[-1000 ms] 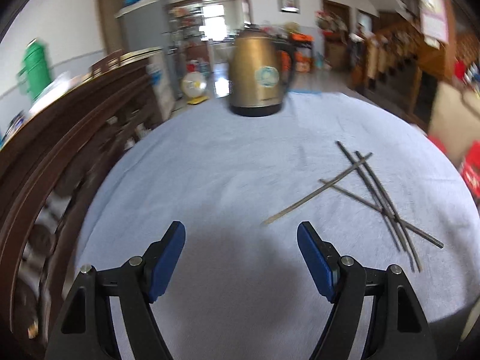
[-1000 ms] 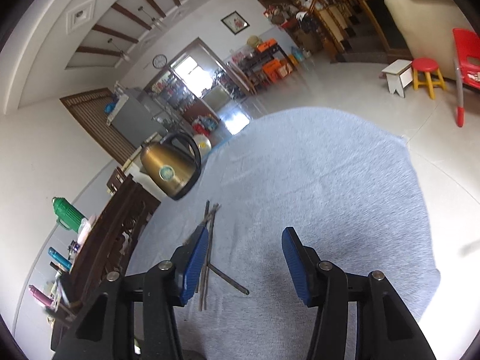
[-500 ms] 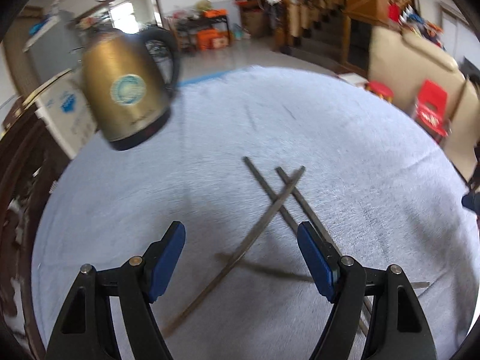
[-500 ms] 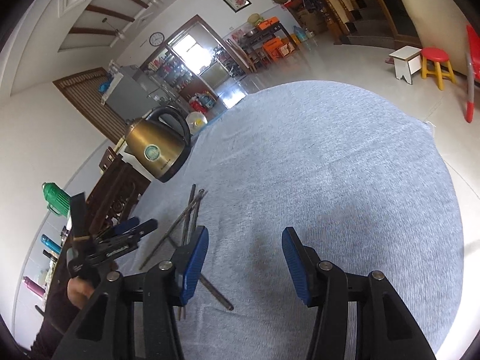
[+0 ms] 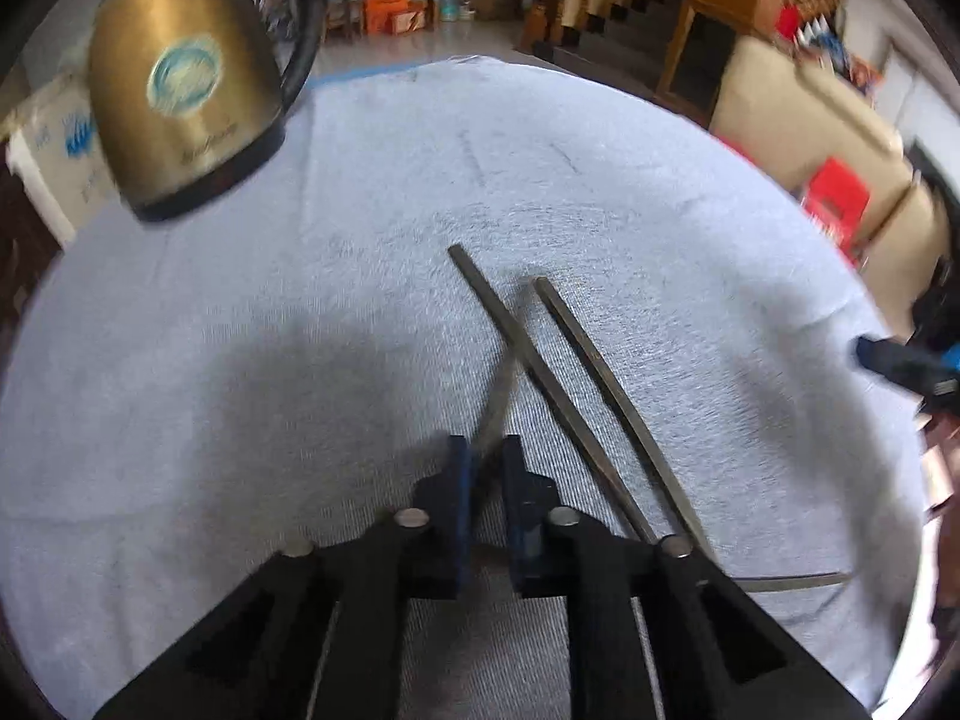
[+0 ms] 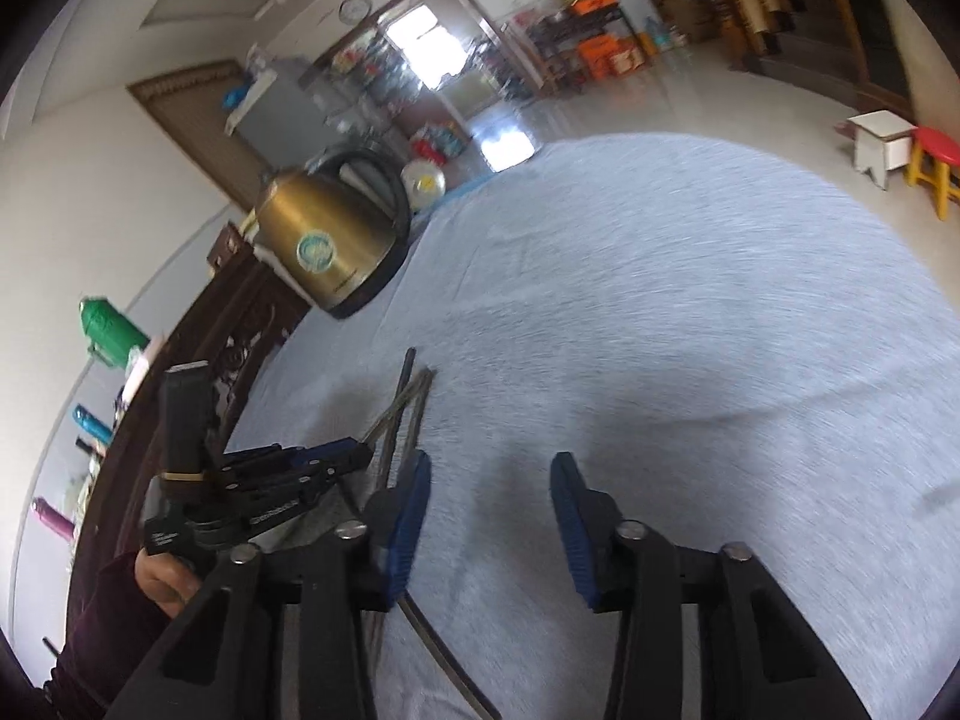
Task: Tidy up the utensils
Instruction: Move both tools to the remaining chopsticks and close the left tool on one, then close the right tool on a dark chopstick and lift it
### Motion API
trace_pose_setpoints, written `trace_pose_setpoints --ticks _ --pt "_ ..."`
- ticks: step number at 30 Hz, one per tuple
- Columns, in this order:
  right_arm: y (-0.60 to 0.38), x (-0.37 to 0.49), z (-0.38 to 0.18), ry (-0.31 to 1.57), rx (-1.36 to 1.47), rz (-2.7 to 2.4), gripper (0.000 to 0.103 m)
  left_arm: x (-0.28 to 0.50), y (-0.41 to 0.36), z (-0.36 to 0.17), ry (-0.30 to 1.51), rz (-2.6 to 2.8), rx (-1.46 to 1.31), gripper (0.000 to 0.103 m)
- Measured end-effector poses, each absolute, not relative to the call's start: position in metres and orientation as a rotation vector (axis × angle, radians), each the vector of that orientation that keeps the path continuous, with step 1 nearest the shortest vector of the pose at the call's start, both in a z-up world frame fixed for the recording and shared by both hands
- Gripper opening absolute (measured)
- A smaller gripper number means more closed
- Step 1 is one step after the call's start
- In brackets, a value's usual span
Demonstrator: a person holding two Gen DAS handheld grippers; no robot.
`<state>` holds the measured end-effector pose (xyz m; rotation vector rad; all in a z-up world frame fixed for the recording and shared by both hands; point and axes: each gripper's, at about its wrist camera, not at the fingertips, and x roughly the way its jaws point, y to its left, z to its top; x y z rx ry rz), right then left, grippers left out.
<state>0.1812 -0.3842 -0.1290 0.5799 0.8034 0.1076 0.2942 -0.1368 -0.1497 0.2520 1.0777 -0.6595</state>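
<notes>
In the left wrist view the left gripper (image 5: 485,450) has just been closing and its blue pads now pinch the near part of one chopstick (image 5: 501,387), which is blurred and runs up and away from the fingertips across the grey tablecloth (image 5: 240,360). Two more chopsticks (image 5: 576,384) lie just right of the fingers, side by side, and a fourth (image 5: 792,583) pokes out at lower right behind the gripper frame. To do this pick well, I judge the pinch should stay square on the stick and the lift be straight up, so its far end, which crosses the nearest neighbour, does not drag it. The brass-coloured kettle (image 5: 186,78) stands well ahead and to the left; it bears a round teal emblem and a line of script below it, too blurred to read. In the right wrist view the right gripper (image 6: 491,492) has also been narrowing, yet its jaws stand apart over bare cloth with nothing between them; the chopstick pile lies just beyond its left finger (image 6: 408,516), with the left gripper lying across it. White lettering on the left tool's body is too small to read.
</notes>
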Motion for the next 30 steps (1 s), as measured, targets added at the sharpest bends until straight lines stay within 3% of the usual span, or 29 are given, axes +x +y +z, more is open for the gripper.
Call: trace_pose_setpoints --ticks 8,10,12,16,23,25,27,28,30 --pt "-0.342 0.261 -0.138 0.932 0.488 0.16 0.036 0.307 -0.109 -0.146 1.154 -0.614 0.127 0.008" --pt "-0.33 0.283 -0.143 0.98 0.456 0.157 0.036 0.317 -0.111 -0.144 1.169 -0.605 0.119 0.019" --pt "-0.322 0.298 -0.145 1.017 0.428 0.164 0.036 0.329 -0.115 -0.14 1.162 -0.579 0.118 0.043" --pt "-0.312 0.327 -0.15 1.076 0.387 0.134 0.036 0.355 -0.121 -0.142 1.189 -0.553 0.1 0.045" --pt "-0.296 0.352 -0.161 1.16 0.302 0.097 0.037 0.375 -0.144 -0.148 1.2 -0.531 0.127 0.042" --pt "-0.286 0.356 -0.16 1.165 0.248 0.081 0.033 0.375 -0.148 -0.149 1.182 -0.506 0.161 0.029" --pt "-0.274 0.357 -0.161 1.169 0.171 0.07 0.023 0.377 -0.153 -0.151 1.178 -0.503 0.176 0.008" --pt "-0.267 0.357 -0.162 1.173 0.118 0.062 0.012 0.377 -0.153 -0.151 1.178 -0.499 0.18 0.008" --pt "-0.264 0.356 -0.162 1.176 0.087 0.06 0.01 0.375 -0.152 -0.15 1.178 -0.494 0.178 0.006"
